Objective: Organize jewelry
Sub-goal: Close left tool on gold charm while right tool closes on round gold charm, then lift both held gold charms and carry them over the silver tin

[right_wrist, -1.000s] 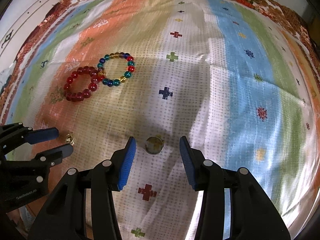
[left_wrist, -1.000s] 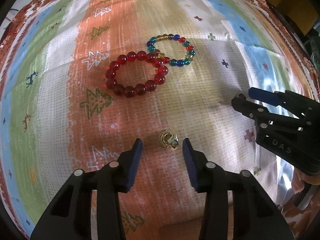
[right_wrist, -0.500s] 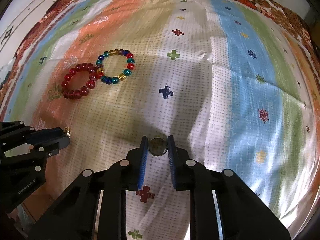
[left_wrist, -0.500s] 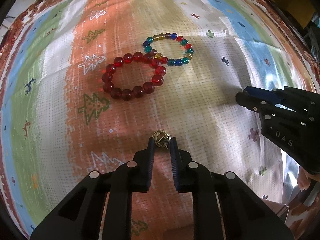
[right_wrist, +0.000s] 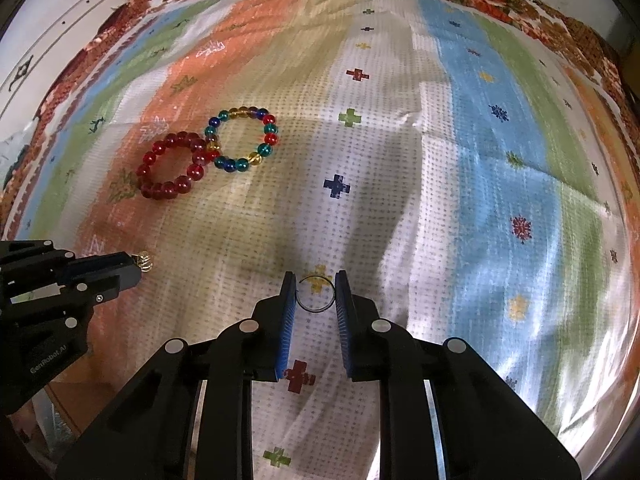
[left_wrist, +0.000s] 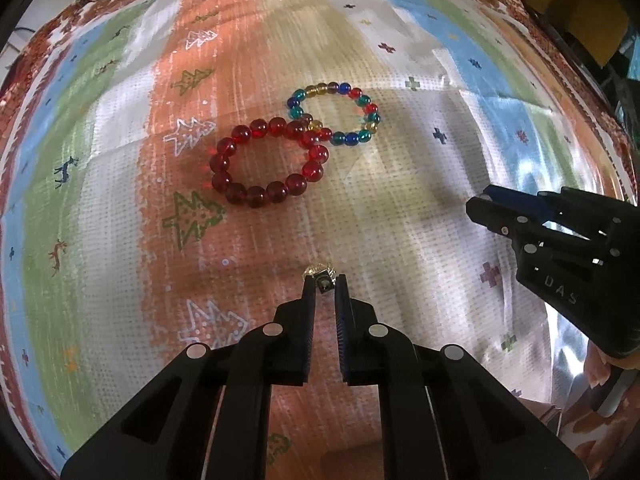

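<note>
- Cloth (right_wrist: 460,168): striped orange, white, blue and green, printed with crosses and trees, floral border, creased.
- White cabinet (right_wrist: 60,52): far left, beyond the cloth.
- Yellow object (left_wrist: 576,20): far right; unidentifiable.

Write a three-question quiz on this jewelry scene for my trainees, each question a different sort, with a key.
1. True or false: the red bracelet and the multicolour bracelet lie apart, not touching.
2. What sits between the pads of the right gripper? A) thin ring B) red bracelet C) nothing
3. Fill in: the left gripper, its jaws closing, has the gold ___ between its fingertips.

Key: 1 false, they overlap at one side. 2 A. 3 ring.
</note>
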The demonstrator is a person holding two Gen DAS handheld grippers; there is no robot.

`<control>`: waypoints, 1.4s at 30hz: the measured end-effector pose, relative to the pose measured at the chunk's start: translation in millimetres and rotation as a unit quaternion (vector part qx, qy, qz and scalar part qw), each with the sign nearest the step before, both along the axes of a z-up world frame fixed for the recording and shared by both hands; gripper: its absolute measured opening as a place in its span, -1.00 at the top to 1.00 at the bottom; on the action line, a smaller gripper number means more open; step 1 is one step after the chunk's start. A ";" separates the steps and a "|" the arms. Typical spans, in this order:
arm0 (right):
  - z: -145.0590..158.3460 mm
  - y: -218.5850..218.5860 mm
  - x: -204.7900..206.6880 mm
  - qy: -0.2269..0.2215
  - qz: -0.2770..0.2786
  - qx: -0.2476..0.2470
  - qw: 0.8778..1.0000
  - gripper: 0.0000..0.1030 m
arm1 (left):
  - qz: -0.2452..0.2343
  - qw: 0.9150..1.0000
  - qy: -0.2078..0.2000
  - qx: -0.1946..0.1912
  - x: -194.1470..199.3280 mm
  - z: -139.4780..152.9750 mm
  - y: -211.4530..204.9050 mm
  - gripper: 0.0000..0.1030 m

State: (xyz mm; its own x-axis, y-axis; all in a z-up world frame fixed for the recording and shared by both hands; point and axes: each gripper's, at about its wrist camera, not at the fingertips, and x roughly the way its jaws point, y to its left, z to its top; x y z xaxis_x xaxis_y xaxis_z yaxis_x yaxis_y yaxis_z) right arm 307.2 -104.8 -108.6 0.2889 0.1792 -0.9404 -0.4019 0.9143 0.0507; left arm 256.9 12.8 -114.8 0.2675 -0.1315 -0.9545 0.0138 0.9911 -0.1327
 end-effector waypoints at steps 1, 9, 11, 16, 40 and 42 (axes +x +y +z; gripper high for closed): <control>1.6 -0.3 -0.4 -0.001 0.000 0.002 1.000 0.61 | 0.002 1.000 -0.002 -0.003 -0.9 2.0 1.0 0.82; 15.2 1.4 -13.4 -0.011 0.009 0.015 1.000 0.61 | 0.013 1.000 -0.019 -0.014 -7.9 16.4 3.6 0.82; 18.6 2.0 -17.8 -0.015 0.010 0.017 1.000 0.61 | 0.016 0.999 -0.025 -0.019 -11.8 21.5 5.0 0.82; 29.4 1.4 -33.5 -0.029 0.017 0.018 0.999 0.61 | 0.020 0.999 -0.038 -0.030 -23.3 32.6 3.5 0.82; 69.1 0.6 -98.3 -0.095 0.041 0.011 0.995 0.61 | 0.028 0.993 -0.098 -0.055 -82.8 79.8 1.0 0.82; 72.8 1.2 -105.1 -0.099 0.045 0.014 0.994 0.61 | 0.027 0.993 -0.104 -0.055 -89.1 83.6 0.2 0.82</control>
State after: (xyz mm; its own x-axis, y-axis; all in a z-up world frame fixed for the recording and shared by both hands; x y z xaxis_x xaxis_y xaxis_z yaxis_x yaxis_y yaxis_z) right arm 202.1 -103.6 -35.8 0.4501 0.2384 -0.8606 -0.4870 0.8733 -0.0128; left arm 167.8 13.0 -31.2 0.4671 -0.2129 -0.8582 0.0004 0.9706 -0.2406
